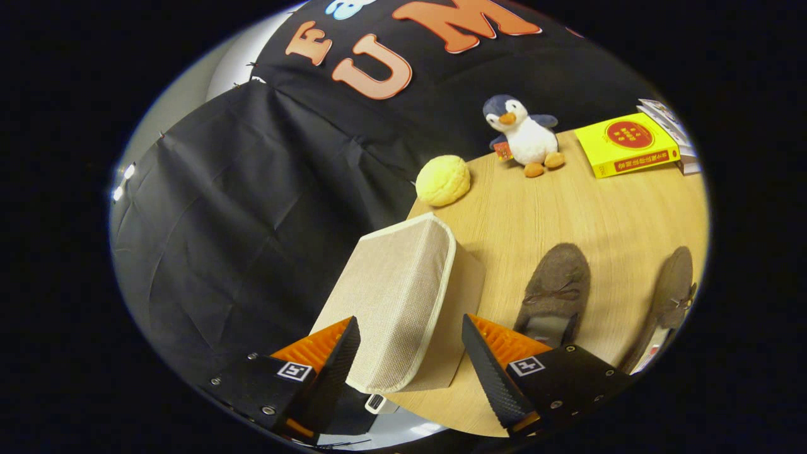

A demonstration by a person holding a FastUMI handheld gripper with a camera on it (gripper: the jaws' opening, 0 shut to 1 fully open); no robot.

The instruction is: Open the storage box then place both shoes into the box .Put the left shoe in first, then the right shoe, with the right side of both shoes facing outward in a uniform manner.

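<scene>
Gripper (pixel 410 353), fingers spread wide and holding nothing, straddles the near end of the beige storage box (pixel 397 302), whose long axis runs away toward a yellow ball (pixel 443 180). Two brown shoes (pixel 556 285) (pixel 669 290) lie on the wooden table (pixel 567 208) beside the box, toes pointing away.

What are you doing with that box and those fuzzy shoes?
A person is holding a gripper with its fingers open on either side of a beige storage box on the wooden table. The box looks closed. Two brown shoes wait on the table beside it, not packed yet. Farther back sit a toy penguin, a yellow ball and a yellow book.
</scene>
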